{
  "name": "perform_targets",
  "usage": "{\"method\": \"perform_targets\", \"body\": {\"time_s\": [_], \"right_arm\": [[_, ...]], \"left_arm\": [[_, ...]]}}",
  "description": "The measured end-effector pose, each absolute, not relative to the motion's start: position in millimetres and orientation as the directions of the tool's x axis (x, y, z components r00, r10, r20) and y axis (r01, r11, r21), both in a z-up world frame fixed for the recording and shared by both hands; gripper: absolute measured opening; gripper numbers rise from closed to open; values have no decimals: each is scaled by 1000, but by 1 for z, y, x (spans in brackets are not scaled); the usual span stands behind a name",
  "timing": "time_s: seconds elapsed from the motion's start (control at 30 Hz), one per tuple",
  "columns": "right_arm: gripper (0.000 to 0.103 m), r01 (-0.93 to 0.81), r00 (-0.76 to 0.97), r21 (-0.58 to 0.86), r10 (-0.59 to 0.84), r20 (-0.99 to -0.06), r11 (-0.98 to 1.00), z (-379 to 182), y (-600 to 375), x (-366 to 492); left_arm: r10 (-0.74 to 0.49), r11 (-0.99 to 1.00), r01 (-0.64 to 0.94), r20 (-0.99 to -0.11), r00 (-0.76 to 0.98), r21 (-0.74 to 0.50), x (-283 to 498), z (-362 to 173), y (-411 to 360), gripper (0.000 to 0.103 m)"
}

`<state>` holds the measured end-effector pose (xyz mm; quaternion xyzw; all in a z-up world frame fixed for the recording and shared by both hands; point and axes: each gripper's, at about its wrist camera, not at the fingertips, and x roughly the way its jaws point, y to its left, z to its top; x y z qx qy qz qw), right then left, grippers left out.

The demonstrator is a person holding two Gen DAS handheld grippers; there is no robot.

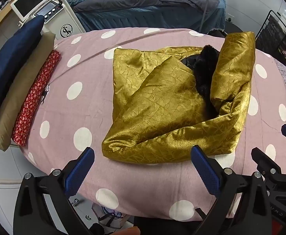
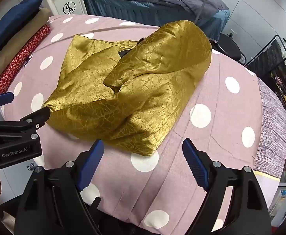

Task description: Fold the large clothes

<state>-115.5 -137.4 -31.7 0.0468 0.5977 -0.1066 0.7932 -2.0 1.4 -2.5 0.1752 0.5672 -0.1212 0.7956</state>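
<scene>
A gold coat (image 1: 162,105) with black fur trim (image 1: 205,72) is lying partly folded in the middle of the table (image 1: 88,105), which is wearing a pink cover with large white dots; one sleeve is lying doubled back over the body at the right of the left wrist view, and the fur is showing between the folds. The left tongs (image 1: 143,168) are hanging at the bottom of that view, just short of the coat's near edge, spread wide and grasping nothing, their blue pads apart over bare pink cloth. The right tongs (image 2: 143,162) are sitting at the bottom of the right wrist view, likewise spread and empty, pointing down at the coat's near corner and a white dot. Along the left edge of the table three folded pieces are lying side by side: a red patterned cloth (image 1: 35,99), a tan one (image 1: 23,98) and a navy one (image 1: 9,74). Beyond the table, at the top of both views, a bed (image 1: 152,5) is carrying a grey quilt over blue sheets. At the upper left a white machine (image 1: 51,13) with a screen, knobs and a round logo is standing on the floor. At the far right a black wire rack (image 2: 274,64) is holding bottles and small items, and pale wall panels are running behind it.
</scene>
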Motion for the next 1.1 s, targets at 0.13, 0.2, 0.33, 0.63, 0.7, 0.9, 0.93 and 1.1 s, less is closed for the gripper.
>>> {"method": "perform_targets", "body": {"time_s": [0.13, 0.2, 0.33, 0.63, 0.7, 0.9, 0.93, 1.1], "right_arm": [[82, 226, 256, -55, -114, -960, 973, -32, -138, -115], [82, 227, 254, -55, -114, -961, 972, -32, -138, -115], [82, 229, 251, -51, -109, -962, 972, -33, -142, -115], [82, 234, 243, -53, -112, -963, 971, -37, -141, -117], [82, 234, 241, -54, -112, -964, 971, -37, -141, -117], [82, 241, 234, -50, -108, -966, 969, -38, -142, -116], [82, 241, 232, -50, -107, -967, 969, -39, -142, -116], [82, 239, 230, -51, -108, -967, 970, -40, -142, -116]], "left_arm": [[8, 909, 392, -946, 325, 143, -4, -3, 1, 97], [9, 909, 393, -946, 324, 143, -5, -3, 2, 97], [11, 907, 397, -948, 318, 144, -4, -6, 0, 97], [15, 906, 399, -951, 310, 144, -2, -8, -1, 97], [15, 906, 399, -951, 309, 144, -2, -8, -1, 97], [17, 904, 402, -954, 301, 143, -1, -9, -2, 97], [17, 904, 402, -954, 300, 142, -1, -10, -2, 97], [17, 905, 402, -956, 295, 140, 0, -11, -2, 97]]}}
